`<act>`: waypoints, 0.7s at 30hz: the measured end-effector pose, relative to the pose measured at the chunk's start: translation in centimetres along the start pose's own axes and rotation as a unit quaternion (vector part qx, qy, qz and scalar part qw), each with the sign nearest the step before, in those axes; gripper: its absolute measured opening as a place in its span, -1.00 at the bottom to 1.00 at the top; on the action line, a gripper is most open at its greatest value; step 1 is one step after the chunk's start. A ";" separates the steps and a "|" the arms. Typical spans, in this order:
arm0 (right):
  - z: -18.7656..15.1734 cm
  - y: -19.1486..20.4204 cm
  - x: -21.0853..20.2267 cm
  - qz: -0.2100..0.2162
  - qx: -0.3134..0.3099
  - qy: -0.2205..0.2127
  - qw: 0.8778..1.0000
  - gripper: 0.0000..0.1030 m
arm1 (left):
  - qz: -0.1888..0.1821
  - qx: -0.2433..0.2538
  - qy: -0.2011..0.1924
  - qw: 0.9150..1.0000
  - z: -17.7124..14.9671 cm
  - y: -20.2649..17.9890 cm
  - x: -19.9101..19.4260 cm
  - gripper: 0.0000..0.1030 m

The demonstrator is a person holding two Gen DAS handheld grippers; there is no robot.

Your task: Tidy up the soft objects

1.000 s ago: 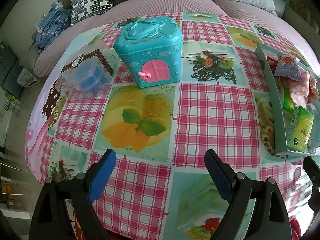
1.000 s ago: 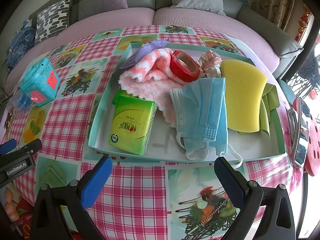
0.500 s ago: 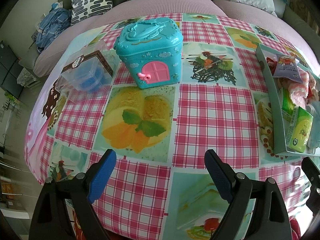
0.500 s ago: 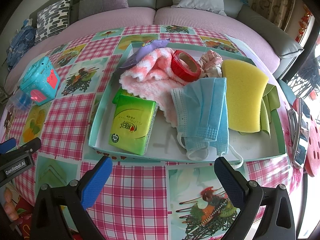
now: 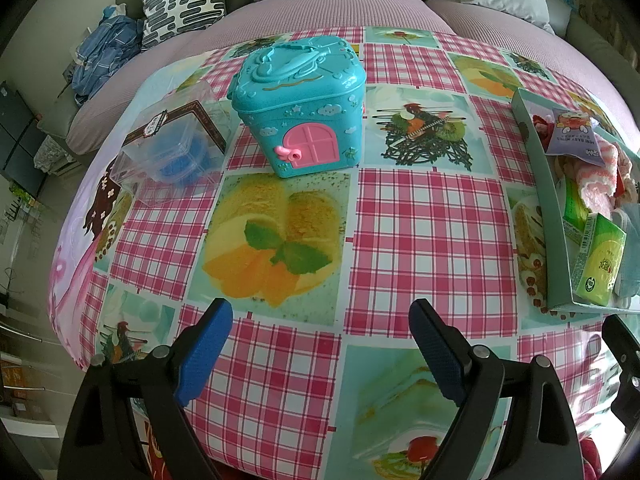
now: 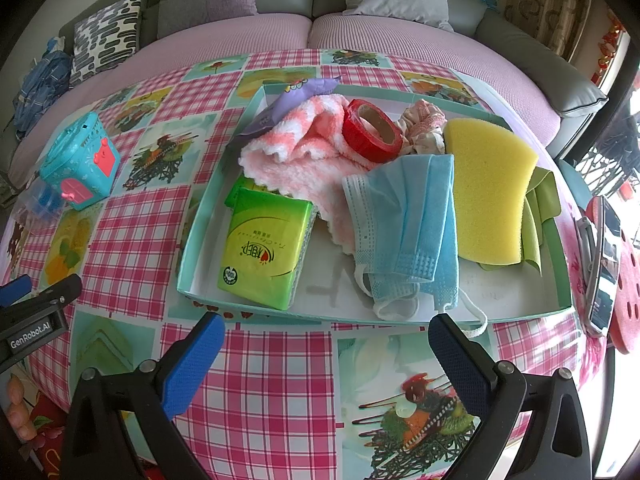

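A teal tray point(image 6: 188, 252) on the table holds a green tissue pack point(image 6: 264, 250), a pink fluffy cloth point(image 6: 304, 160), a blue face mask point(image 6: 404, 228), a yellow sponge point(image 6: 490, 188), a red tape roll point(image 6: 372, 130), a scrunchie point(image 6: 424, 128), a purple wipes pouch point(image 6: 296, 98) and a green cloth point(image 6: 542, 216). My right gripper point(image 6: 326, 354) hangs open just in front of the tray, nothing between its blue pads. In the left wrist view the tray point(image 5: 550, 200) lies at the right edge. My left gripper point(image 5: 320, 338) stands open and empty over bare tablecloth.
A turquoise house-shaped toy box point(image 5: 300, 104) and a clear plastic box point(image 5: 172, 152) with something blue inside stand at the table's far left. A phone point(image 6: 600, 264) and red perforated mat point(image 6: 628, 280) lie right of the tray. A sofa with cushions point(image 6: 108, 32) runs behind the table.
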State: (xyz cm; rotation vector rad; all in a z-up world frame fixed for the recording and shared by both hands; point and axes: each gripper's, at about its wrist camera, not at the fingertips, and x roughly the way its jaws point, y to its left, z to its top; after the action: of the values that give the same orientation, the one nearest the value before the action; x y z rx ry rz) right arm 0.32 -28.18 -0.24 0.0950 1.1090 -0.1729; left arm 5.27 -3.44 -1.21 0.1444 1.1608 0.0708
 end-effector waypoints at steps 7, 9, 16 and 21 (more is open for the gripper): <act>0.0 0.2 0.0 -0.001 0.000 0.001 1.000 1.00 | 0.000 0.000 0.000 1.000 -0.1 0.0 0.0 0.75; 0.0 0.1 0.1 -0.001 0.000 0.001 1.000 1.00 | 0.000 0.000 0.000 1.000 -0.1 0.0 0.0 0.75; 0.0 0.1 0.1 -0.001 0.000 0.001 1.000 1.00 | 0.000 -0.001 0.000 1.000 0.0 0.0 0.0 0.75; 0.0 0.1 0.1 -0.001 0.000 0.001 1.000 1.00 | 0.000 -0.006 -0.002 1.000 0.0 0.1 -0.1 0.75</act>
State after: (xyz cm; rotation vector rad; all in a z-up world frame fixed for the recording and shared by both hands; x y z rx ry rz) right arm 0.40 -28.09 -0.32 0.0930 1.1116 -0.1747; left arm 5.24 -3.38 -1.10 0.1350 1.1553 0.0775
